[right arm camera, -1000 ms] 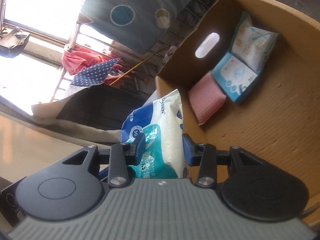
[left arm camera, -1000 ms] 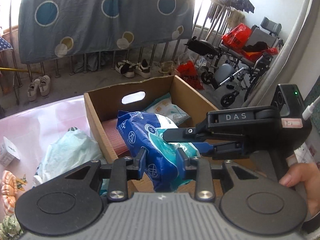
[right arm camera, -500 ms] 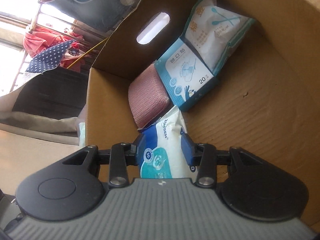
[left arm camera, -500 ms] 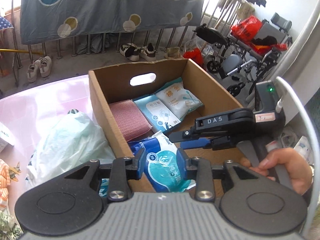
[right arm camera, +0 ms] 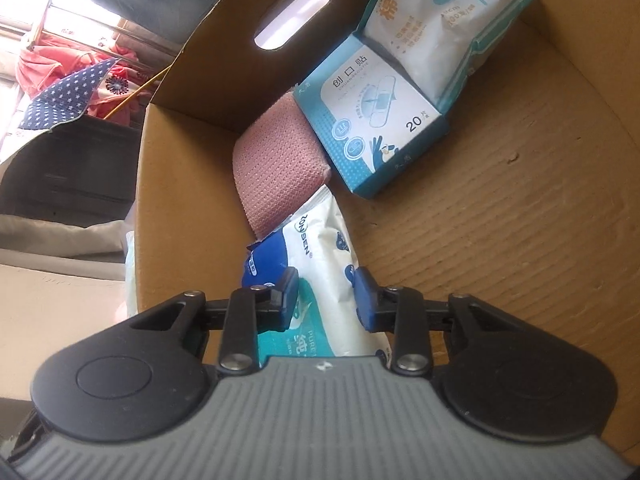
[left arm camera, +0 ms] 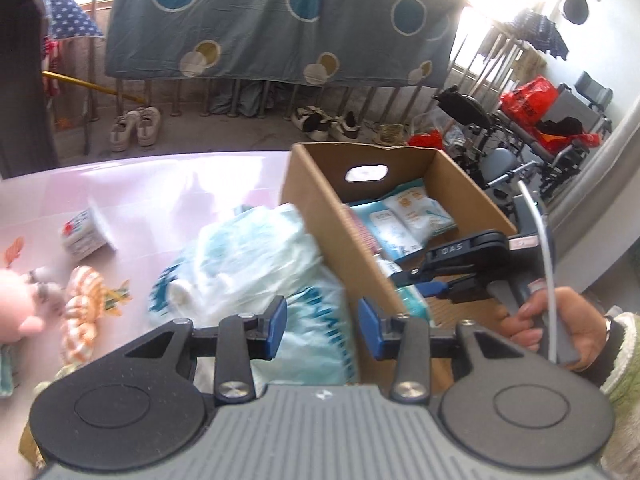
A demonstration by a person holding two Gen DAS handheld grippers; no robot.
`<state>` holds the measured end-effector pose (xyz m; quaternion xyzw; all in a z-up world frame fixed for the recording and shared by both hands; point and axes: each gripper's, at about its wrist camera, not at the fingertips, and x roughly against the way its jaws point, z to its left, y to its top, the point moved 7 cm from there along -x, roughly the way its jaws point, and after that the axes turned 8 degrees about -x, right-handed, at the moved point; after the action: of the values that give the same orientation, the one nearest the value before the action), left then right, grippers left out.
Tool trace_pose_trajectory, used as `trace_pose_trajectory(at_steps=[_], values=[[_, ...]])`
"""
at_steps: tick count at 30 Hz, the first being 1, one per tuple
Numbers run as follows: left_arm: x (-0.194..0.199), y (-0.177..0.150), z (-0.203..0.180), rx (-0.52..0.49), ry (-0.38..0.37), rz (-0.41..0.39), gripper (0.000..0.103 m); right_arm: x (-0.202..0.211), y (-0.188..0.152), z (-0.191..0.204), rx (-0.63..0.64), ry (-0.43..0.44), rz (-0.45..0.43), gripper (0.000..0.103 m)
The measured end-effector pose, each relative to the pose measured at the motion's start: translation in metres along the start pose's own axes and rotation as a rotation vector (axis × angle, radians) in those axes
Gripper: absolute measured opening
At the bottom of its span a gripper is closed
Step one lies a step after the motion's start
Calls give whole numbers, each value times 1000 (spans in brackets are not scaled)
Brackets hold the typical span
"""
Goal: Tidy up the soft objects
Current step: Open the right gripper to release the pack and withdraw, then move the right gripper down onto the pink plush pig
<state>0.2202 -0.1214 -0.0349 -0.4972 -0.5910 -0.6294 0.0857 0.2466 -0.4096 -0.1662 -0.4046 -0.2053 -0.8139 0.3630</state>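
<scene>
Right wrist view: right tongs (right arm camera: 326,300) closing on wipes pack (right arm camera: 320,264), low in box (right arm camera: 520,216) at 6 o'clock; early release could crush sponge (right arm camera: 276,184). Left tongs (left arm camera: 322,328) opening, empty.

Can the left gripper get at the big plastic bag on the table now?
Probably yes. The left gripper, its jaws opening and empty, points at the plastic bag, which lies outside the cardboard box; nothing stands between them.

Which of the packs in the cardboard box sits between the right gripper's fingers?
The blue-and-white wet wipes pack, between the closing right gripper. The plaster box and cotton swab bag lie farther back, untouched.
</scene>
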Motion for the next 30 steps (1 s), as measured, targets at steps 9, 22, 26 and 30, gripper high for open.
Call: trace_pose_trajectory(at_steps=[9,22,26,30], values=[[45,-48,40,26,162,-37,66,28,-10,1,-63,83,-9,69],[121,-111,90,37,390,-118,71,104,-61,98,154,261,-113,71],[133,-130,102,47,445,-123,71,92,-100,146,250,312,-48,71],[143,-141,115,33,528,-130,70,67,-142,191,324,348,51,71]])
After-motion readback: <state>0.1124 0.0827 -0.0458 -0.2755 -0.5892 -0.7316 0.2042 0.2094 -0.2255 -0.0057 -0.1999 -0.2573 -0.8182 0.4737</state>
